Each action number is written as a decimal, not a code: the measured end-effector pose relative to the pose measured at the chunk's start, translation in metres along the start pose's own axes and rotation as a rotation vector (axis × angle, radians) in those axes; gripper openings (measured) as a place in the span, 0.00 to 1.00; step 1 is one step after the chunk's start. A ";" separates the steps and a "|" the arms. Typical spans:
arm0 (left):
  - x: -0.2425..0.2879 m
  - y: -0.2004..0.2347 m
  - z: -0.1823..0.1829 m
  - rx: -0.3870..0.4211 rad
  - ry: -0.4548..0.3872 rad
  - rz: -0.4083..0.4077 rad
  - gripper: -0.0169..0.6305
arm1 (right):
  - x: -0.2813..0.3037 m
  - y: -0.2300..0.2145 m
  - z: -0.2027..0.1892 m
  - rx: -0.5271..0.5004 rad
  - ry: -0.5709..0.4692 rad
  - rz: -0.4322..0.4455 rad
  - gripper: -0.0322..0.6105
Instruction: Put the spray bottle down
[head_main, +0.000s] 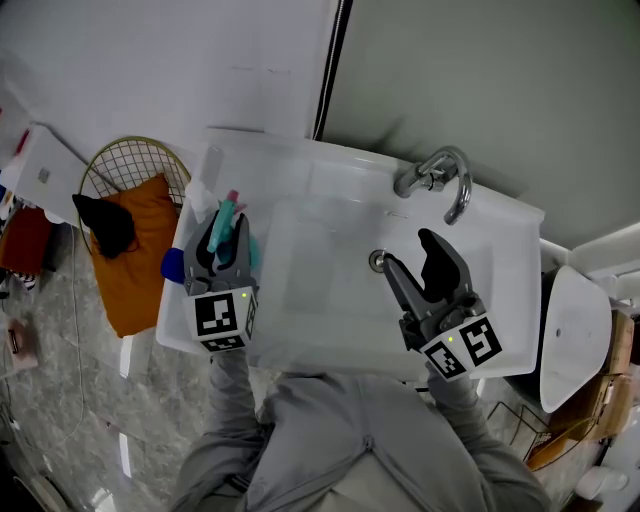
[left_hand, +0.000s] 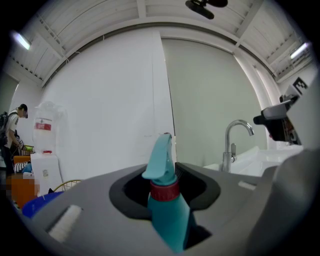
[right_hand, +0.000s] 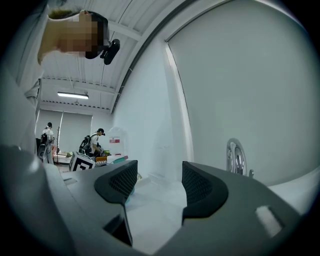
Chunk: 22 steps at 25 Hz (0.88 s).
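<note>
My left gripper (head_main: 227, 240) is shut on a teal spray bottle (left_hand: 167, 200) with a red collar and a teal trigger head (head_main: 228, 212). It holds the bottle upright over the left rim of the white sink (head_main: 300, 345). In the left gripper view the bottle's neck sits tight between the two dark pads. My right gripper (head_main: 418, 262) hangs over the basin near the drain, open, with nothing between its pads (right_hand: 120, 182). The bottle's base is hidden by the jaws.
A chrome tap (head_main: 440, 180) stands at the sink's back right. A blue cap (head_main: 172, 266) lies on the left rim. Left of the sink is a wire basket (head_main: 130, 170) with an orange cloth. A white toilet (head_main: 572, 335) stands at the right.
</note>
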<state>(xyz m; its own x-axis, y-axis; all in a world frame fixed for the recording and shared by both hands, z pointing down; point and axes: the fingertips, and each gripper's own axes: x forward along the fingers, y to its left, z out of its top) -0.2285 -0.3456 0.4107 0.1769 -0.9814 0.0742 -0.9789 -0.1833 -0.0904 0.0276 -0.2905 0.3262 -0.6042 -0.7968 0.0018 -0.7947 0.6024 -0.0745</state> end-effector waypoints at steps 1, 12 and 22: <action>0.002 0.001 -0.002 -0.001 0.001 0.001 0.33 | 0.001 0.000 -0.001 -0.001 0.002 0.001 0.49; 0.015 0.005 -0.012 0.000 -0.002 0.004 0.33 | 0.006 0.000 -0.003 -0.011 0.014 -0.003 0.49; 0.019 0.007 -0.023 0.018 0.007 0.014 0.33 | 0.006 0.000 -0.005 -0.017 0.022 -0.009 0.49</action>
<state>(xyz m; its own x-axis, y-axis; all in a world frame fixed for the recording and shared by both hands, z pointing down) -0.2346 -0.3646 0.4340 0.1622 -0.9836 0.0793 -0.9792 -0.1704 -0.1098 0.0235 -0.2949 0.3312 -0.5980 -0.8011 0.0248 -0.8009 0.5960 -0.0579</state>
